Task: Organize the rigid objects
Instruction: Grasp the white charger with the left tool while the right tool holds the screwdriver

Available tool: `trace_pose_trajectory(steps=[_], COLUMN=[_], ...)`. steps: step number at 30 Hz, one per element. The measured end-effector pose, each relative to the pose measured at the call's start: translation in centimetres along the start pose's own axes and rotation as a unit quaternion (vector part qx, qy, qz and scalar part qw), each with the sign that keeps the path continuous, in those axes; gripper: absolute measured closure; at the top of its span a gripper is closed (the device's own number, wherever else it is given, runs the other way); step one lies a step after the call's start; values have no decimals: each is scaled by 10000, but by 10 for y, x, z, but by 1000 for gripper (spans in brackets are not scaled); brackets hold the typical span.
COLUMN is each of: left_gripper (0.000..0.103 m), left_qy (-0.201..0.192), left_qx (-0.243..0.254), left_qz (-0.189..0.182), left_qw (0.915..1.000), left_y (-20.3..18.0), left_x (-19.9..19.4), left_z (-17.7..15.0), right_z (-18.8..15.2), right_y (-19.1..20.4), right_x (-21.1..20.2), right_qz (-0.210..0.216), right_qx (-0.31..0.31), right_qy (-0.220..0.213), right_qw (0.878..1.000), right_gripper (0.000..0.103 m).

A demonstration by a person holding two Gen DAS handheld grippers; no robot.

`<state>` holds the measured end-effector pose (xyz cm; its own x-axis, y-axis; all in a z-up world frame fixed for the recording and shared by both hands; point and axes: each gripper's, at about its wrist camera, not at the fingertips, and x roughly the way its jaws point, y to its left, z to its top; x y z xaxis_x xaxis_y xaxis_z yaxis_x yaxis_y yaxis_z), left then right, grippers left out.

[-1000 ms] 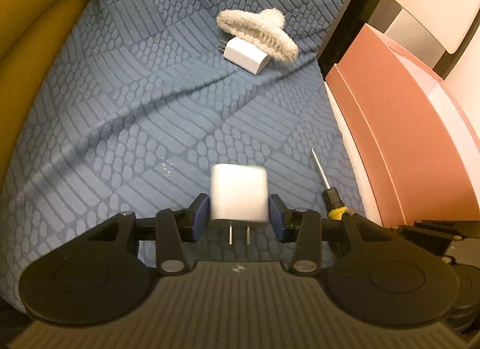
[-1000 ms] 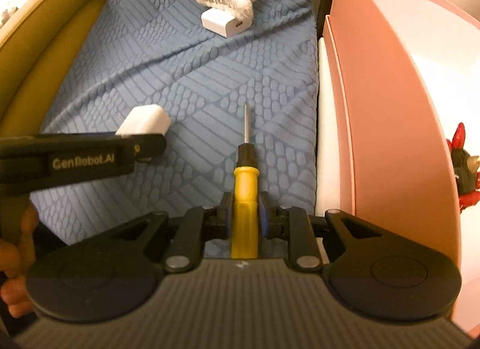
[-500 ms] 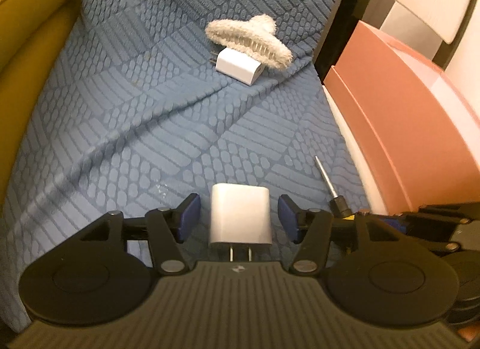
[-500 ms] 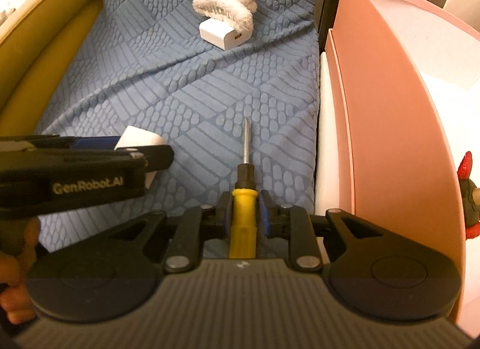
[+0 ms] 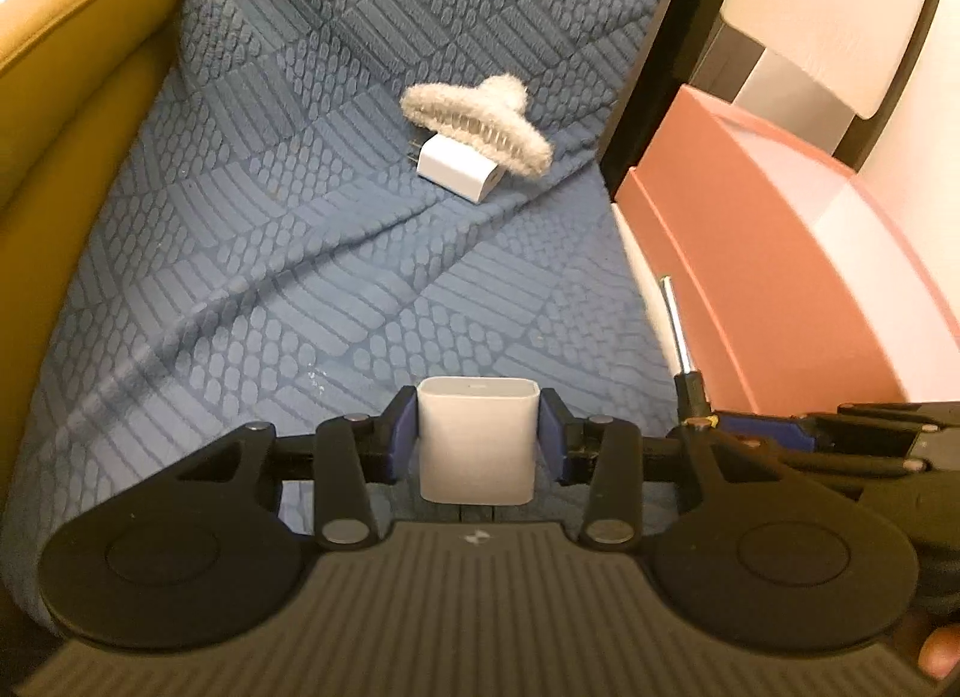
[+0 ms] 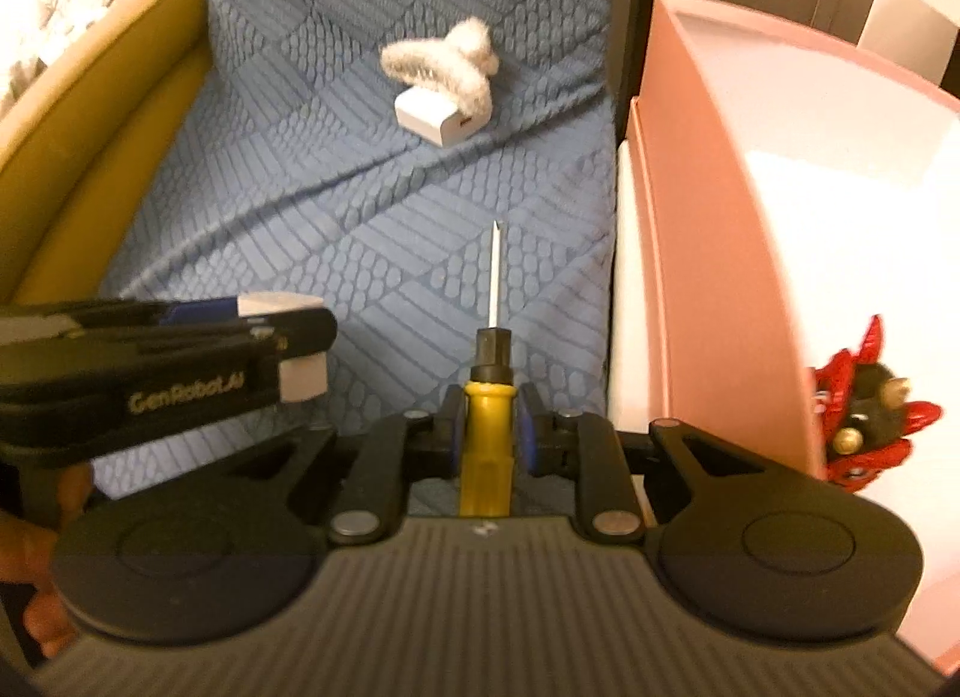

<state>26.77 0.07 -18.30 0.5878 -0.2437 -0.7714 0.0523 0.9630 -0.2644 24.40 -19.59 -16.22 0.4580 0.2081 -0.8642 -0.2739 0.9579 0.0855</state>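
Observation:
My left gripper point(image 5: 477, 436) is shut on a white charger block point(image 5: 476, 445), held above the blue patterned cloth point(image 5: 300, 253). My right gripper point(image 6: 491, 427) is shut on the yellow handle of a screwdriver point(image 6: 487, 427), shaft pointing forward over the cloth; its shaft also shows in the left wrist view point(image 5: 675, 325). A second white charger point(image 5: 459, 166) lies far on the cloth, touching a fuzzy cream hair claw point(image 5: 480, 118). Both show in the right wrist view, charger point(image 6: 435, 115) and claw point(image 6: 444, 64). A pink box point(image 6: 720, 205) stands open at the right.
A red and black toy figure point(image 6: 870, 409) lies inside the pink box. A mustard-yellow couch arm point(image 5: 72, 145) borders the cloth on the left. The left gripper point(image 6: 180, 361) reaches into the right wrist view from the left.
The left gripper opened around the white charger half a second ago and has shut on it again, tilting it. Both grippers have lifted and drawn back a little. The right gripper kept hold of the screwdriver.

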Motion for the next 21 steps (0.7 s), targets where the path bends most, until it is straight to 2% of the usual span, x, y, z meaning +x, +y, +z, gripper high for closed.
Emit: trace_pose_trajectory(steps=[5, 9, 21], left_gripper=[55, 55, 55], left_qy=[-96, -210, -464], left_qx=[-265, -271, -287], left_qz=[-91, -129, -331], left_qw=[9996, 9993, 9980], left_y=[0, -8, -59], left_x=[-19, -32, -80], left_z=[2, 9, 40], right_z=[2, 7, 33], right_y=[-4, -8, -33], right_x=[-20, -36, -102], right_qz=[1, 2, 109], right_qx=[90, 155, 344], right_qy=[-148, -250, -637], right_qw=[9998, 9996, 9973], right_gripper=[81, 81, 81])
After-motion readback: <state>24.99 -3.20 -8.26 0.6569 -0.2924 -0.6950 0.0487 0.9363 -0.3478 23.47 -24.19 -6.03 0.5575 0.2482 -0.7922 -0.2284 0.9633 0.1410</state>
